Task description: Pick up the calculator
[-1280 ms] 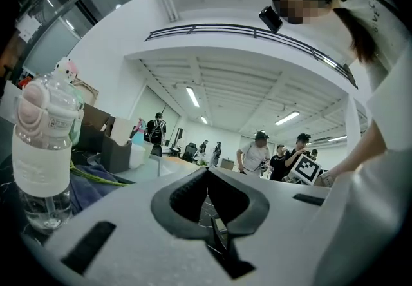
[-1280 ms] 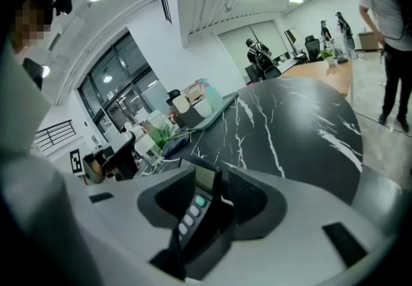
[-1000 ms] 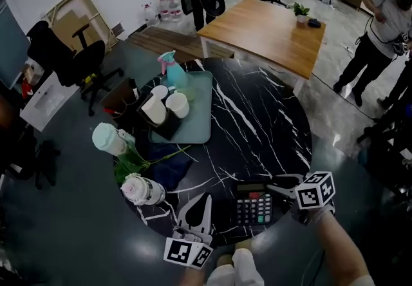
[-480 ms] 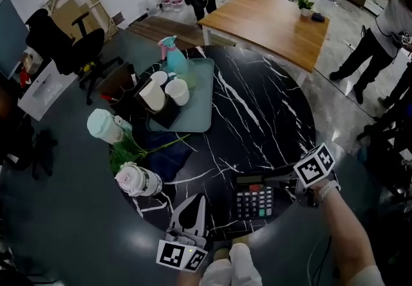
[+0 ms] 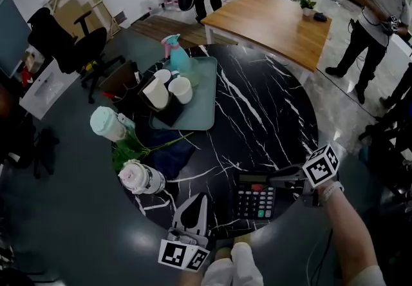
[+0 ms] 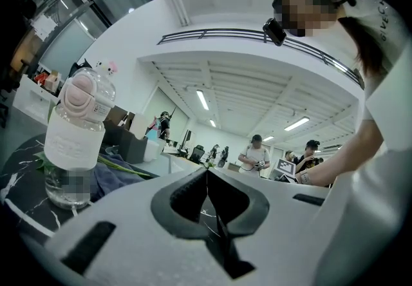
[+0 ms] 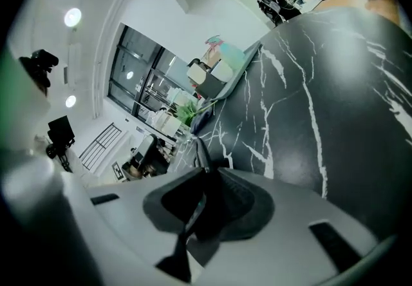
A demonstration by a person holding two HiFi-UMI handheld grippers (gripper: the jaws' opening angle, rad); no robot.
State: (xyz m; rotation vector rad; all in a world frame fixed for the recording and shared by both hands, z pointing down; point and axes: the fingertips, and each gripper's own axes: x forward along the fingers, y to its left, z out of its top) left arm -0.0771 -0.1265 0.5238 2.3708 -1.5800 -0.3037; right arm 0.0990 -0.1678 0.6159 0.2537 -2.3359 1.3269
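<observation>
Grab step: right gripper [image 5: 278,180] fingers have just been closing, pinching the right edge of the slim dark calculator [image 5: 253,197] near the black marble worktop's [image 5: 270,117] front edge. Left gripper [image 5: 200,198] fingers pressed together, empty. Next up, probably a level lift.

The black marble table [image 5: 270,104] bears 1 green tray [image 5: 203,103], 1 calculator [image 5: 254,200] and 1 cloth [image 5: 170,159].

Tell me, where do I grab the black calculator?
Pinch the flat black calculator by its thin right edge, coming from the right. It lies flat near the round black marble table's rim, so a side edge probably gives fingers the best hold.
</observation>
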